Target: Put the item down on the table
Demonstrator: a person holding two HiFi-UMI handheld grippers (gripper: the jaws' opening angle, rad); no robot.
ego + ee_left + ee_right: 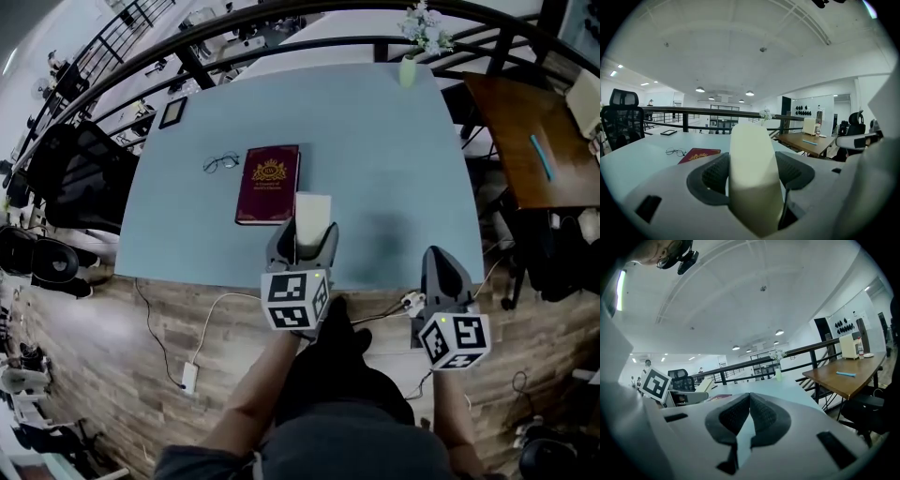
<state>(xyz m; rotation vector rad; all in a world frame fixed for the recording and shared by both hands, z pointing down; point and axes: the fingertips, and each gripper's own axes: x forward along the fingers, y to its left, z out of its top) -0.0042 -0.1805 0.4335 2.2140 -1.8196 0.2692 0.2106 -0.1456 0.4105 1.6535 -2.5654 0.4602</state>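
A cream-white, flat rounded item (311,211) stands upright between the jaws of my left gripper (302,236), which is shut on it. It is held over the near part of the light blue table (394,169), just right of a maroon book (269,184). In the left gripper view the item (752,154) fills the gap between the dark pads of the left gripper (753,180). My right gripper (439,261) sits at the table's front edge, to the right. Its jaws are closed together with nothing held, as the right gripper view (749,401) shows.
A pair of glasses (221,163) lies left of the book, and a small dark frame (172,112) sits at the far left corner. A vase with flowers (409,70) stands at the far edge. A black chair (80,173) is on the left, a brown table (525,141) on the right.
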